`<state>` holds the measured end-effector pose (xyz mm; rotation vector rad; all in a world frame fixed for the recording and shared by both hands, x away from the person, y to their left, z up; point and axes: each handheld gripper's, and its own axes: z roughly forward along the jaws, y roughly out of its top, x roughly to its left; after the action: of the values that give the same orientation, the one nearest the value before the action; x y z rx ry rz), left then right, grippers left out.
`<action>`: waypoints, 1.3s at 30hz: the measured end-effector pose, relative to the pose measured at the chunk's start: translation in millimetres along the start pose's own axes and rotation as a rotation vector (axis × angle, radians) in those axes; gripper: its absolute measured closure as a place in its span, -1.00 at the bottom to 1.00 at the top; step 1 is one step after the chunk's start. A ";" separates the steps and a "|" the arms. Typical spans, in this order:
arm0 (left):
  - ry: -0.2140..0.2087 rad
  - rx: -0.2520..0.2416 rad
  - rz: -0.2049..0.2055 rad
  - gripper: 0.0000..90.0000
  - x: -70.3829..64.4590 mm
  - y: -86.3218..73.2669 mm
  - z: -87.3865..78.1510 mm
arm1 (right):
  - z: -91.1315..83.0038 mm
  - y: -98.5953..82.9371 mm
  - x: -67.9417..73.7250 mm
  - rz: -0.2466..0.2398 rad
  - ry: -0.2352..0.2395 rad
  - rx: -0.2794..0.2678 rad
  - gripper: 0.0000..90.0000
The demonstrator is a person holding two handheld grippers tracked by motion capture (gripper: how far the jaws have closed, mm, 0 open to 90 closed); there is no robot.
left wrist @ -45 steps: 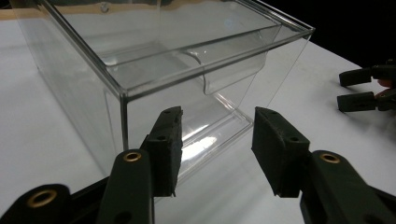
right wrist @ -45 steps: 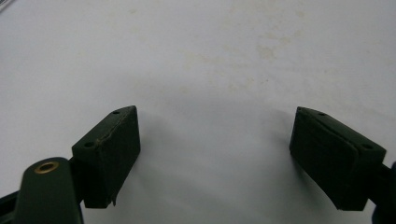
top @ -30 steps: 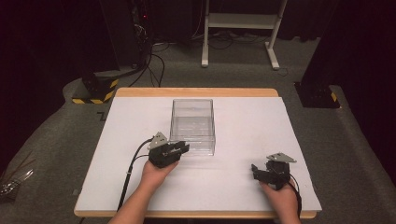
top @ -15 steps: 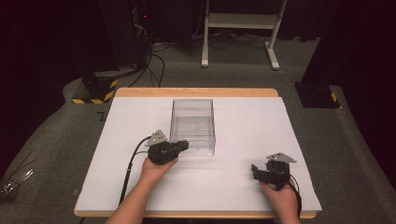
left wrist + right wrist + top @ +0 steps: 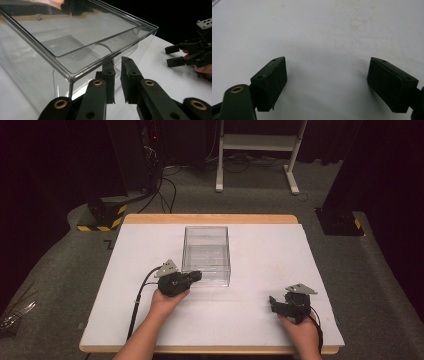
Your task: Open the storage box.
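A clear plastic box (image 5: 207, 254) stands open-topped near the middle of the white counter (image 5: 260, 250), a little toward the far side. The left tool (image 5: 196, 276) is at the box's near left corner, its jaws nearly together with a thin wall of the box (image 5: 82, 50) between them. The right tool (image 5: 274, 303) rests well apart, near the counter's near right edge, with its jaws (image 5: 324, 82) spread wide over bare white surface.

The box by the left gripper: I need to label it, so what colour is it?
Colourless, see-through plastic box; clearest in the left gripper view.
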<state>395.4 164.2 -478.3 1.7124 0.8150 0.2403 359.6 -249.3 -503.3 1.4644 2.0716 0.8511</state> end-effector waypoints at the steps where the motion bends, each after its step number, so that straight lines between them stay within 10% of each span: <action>1: -0.004 -0.007 -0.001 0.82 0.4 -1.2 -0.3 | 0.0 0.0 0.0 0.000 0.000 0.000 -0.64; 39: -0.061 -0.016 0.051 0.86 -22.2 -18.4 -21.3 | 0.0 -0.1 0.1 -0.001 -0.001 0.000 -0.64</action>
<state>360.1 168.3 -482.9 1.7187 0.7237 0.2277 359.5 -249.2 -503.4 1.4630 2.0715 0.8507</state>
